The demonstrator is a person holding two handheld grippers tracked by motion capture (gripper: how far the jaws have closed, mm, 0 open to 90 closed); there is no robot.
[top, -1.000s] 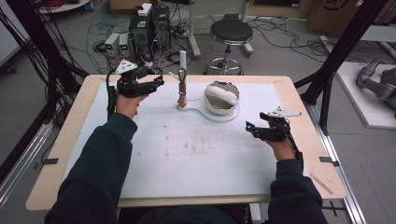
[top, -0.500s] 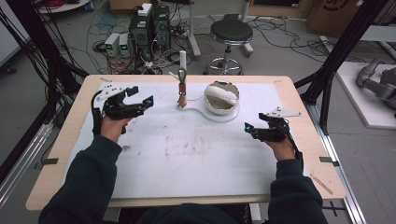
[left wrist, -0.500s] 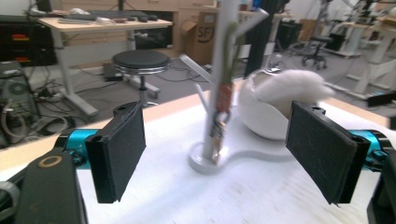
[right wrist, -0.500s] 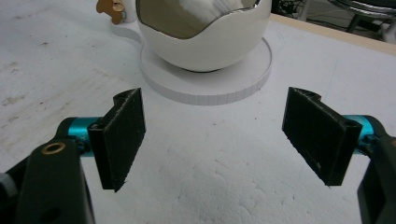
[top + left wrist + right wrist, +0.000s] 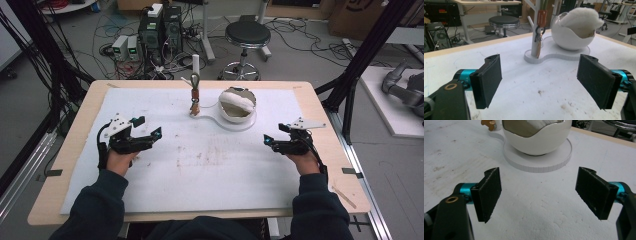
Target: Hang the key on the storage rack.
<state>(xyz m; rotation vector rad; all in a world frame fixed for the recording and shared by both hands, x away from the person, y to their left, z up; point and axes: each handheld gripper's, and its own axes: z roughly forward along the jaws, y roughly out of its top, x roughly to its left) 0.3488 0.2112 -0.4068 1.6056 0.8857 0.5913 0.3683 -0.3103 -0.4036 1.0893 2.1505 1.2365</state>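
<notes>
A white stand (image 5: 235, 124) at the back middle of the table carries an egg-shaped bowl (image 5: 239, 111) with a fluffy white pad (image 5: 240, 101) in it. Its thin post (image 5: 196, 75) has a key ring with a brown tag (image 5: 194, 102) hanging on it. My left gripper (image 5: 148, 128) sits low over the white mat at the left, open and empty, facing the post (image 5: 535, 47) and bowl (image 5: 571, 37). My right gripper (image 5: 274, 135) rests at the right, open. Its jaws have just been opening a little with nothing between them, and the bowl (image 5: 536, 142) lies ahead.
A white mat (image 5: 210, 170) covers most of the wooden table (image 5: 330, 125). Beyond the far edge stand a round stool (image 5: 246, 35), computer cases (image 5: 160, 25) and loose cables on the floor. Black frame posts (image 5: 360, 60) rise at both sides.
My left hand has come away from the post, moving left, toward the near side and down to the mat. The right hand has stayed put.
</notes>
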